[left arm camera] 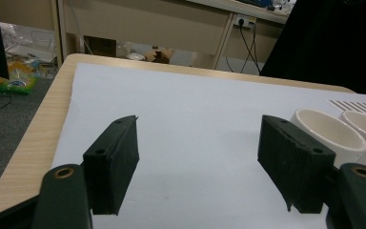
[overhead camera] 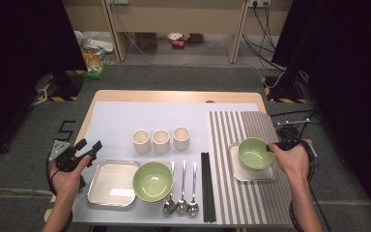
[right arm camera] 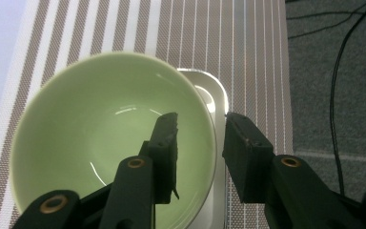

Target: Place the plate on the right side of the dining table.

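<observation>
A light green bowl [overhead camera: 255,153] [right arm camera: 100,133] sits on a small silver tray [overhead camera: 270,175] [right arm camera: 217,95] on the striped placemat [overhead camera: 244,125] at the right. My right gripper [overhead camera: 272,147] [right arm camera: 200,121] is at the bowl's right side, its jaws apart and straddling the rim, one inside the bowl and one outside. A gap shows between the pads and the rim. My left gripper [overhead camera: 89,146] [left arm camera: 198,124] hovers low at the table's left edge, open, with only the pale mat [left arm camera: 195,100] between its jaws.
Three cream cups [overhead camera: 161,140] [left arm camera: 329,131] stand in a row mid-table. In front lie another silver tray [overhead camera: 112,182], a second green bowl [overhead camera: 153,181], three spoons [overhead camera: 181,193] and black chopsticks [overhead camera: 207,186]. Cables trail on the floor at the right.
</observation>
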A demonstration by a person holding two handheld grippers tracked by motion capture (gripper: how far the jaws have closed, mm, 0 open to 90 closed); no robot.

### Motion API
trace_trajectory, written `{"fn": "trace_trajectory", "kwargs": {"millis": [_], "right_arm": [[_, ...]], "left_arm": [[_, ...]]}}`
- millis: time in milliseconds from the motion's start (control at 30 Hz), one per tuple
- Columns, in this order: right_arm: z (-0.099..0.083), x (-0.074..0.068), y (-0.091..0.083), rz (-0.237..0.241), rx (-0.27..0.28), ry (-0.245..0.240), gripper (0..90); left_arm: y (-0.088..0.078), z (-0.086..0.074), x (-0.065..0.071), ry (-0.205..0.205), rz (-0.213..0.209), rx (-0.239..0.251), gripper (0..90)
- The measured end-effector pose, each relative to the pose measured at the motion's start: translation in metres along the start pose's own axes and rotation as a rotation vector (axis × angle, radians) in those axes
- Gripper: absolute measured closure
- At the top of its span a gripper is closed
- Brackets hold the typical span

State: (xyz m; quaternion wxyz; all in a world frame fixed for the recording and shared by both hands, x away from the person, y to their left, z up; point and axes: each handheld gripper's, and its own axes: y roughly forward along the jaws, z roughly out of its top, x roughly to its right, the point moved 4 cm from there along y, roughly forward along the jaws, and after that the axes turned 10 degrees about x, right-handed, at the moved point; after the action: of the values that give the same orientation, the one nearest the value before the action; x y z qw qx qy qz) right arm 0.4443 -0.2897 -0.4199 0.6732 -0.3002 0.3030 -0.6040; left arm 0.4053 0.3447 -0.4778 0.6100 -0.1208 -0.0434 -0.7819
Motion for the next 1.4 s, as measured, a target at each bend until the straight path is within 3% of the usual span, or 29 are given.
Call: {"fn": "trace_trajectory", "kwargs": {"millis": [200,467,600,1400], "right_arm": [[-0.008,0.005,0.008,0.004,-0.048,0.032,66.2],[-0.017,0.009,0.015,-0.015,-0.102,0.012,74.0],[-0.017,0.006,0.016,0.004,-0.096,0.008,81.6],[-0.019,0.011,0.012,-0.011,-0.113,-0.046,82.2]], "left_arm": [[0.0,0.0,0.0,-0.001,0.0,-0.002,29.2],[0.001,-0.001,0.002,0.001,-0.008,-0.009,29.6],[0.001,-0.001,0.001,0.001,-0.008,-0.008,29.6],[0.001,-0.001,0.004,0.005,-0.015,-0.007,29.6]]}}
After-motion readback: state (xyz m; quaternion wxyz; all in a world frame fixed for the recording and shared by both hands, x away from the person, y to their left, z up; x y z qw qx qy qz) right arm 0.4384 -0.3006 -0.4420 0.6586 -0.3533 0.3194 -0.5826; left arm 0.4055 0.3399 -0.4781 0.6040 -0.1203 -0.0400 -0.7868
